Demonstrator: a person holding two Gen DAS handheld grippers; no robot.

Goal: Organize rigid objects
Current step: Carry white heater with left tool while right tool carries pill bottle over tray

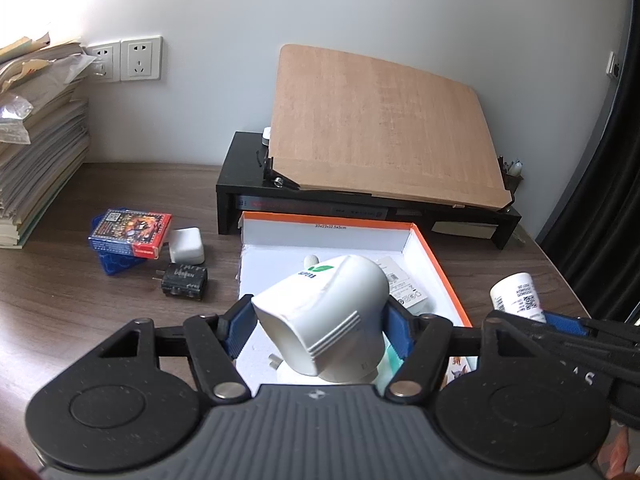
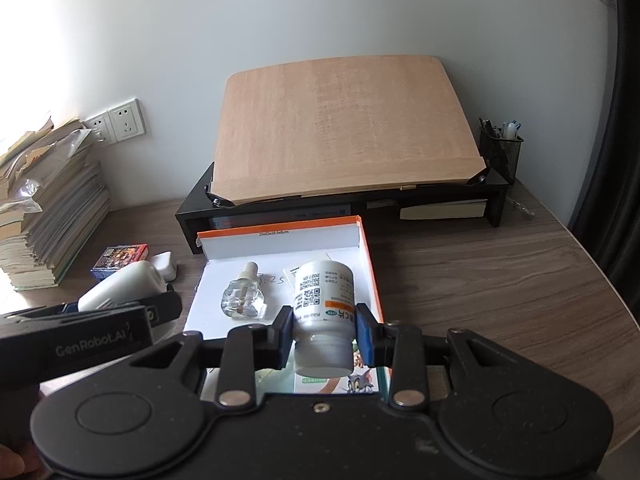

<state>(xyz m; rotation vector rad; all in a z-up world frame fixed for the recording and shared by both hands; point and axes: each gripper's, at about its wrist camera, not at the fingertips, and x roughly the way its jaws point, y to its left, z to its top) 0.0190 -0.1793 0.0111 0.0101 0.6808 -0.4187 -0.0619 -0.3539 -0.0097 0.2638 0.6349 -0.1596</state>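
We've got both tools loaded. Left tool [image 1: 318,322] is clamped across a white plug-in device [image 1: 326,318] with a green logo, blue pads on its sides, centre-bottom of the left view. Right tool [image 2: 325,330] is clamped on a white pill bottle [image 2: 325,300] just above its cap, cap toward the camera, lower centre of the right view. Both hang over the open orange-edged box [image 2: 370,264], which looks like the collection point: a small clear glass bottle [image 2: 243,298] already lies on its white floor at mid-left. Side grips keep the undersides free, so we'd judge either item can be set straight down.

Not boxed yet, left of the box on the desk [image 1: 100,320]: card pack [image 1: 130,234], white charger [image 1: 186,245], black adapter [image 1: 184,280]. The wooden board on the black stand at frame top seems outside the job.
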